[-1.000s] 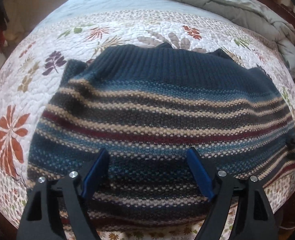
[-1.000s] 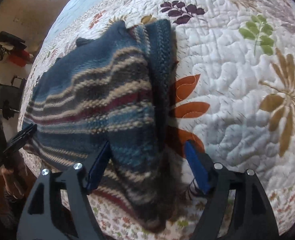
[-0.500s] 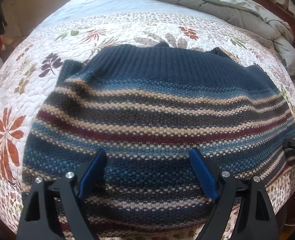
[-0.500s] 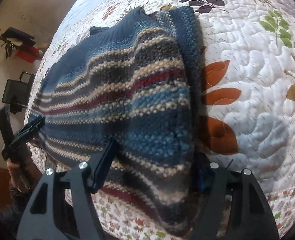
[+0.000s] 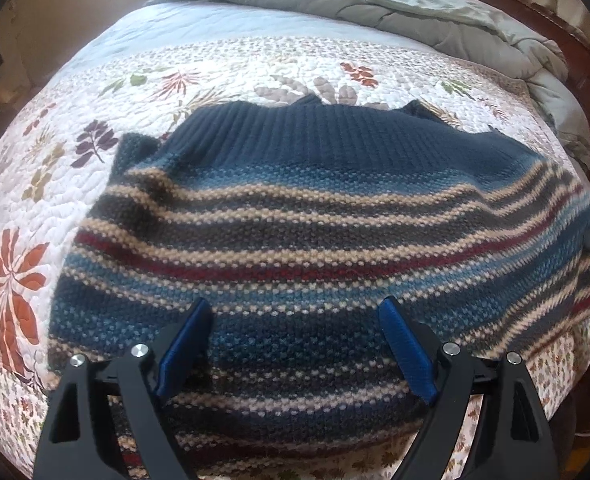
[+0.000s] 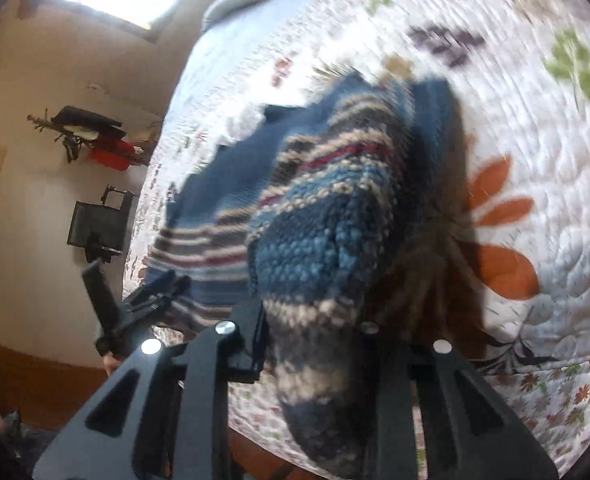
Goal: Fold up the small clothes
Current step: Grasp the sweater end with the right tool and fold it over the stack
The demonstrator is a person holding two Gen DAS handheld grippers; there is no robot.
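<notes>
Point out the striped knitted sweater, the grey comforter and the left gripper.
Striped knitted sweater (image 5: 315, 240), left wrist view, mid-body red stripe.
Grey comforter (image 5: 415, 12), left wrist view, bunched folds at the bed's far end.
Left gripper (image 5: 295, 340), left wrist view, midway between blue fingertips.

The sweater (image 5: 303, 216) lies on the quilt (image 5: 231, 68), the comforter (image 5: 415, 4) behind it

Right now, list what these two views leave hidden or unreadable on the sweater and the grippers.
- Right wrist view: the right gripper's fingertips are buried under the lifted sweater.
- Right wrist view: motion blur smears the quilt pattern.
- Left wrist view: the sweater's near hem is cut off behind the open left gripper and the frame's bottom edge.
- Left wrist view: the right gripper is only a sliver at the edge.
</notes>
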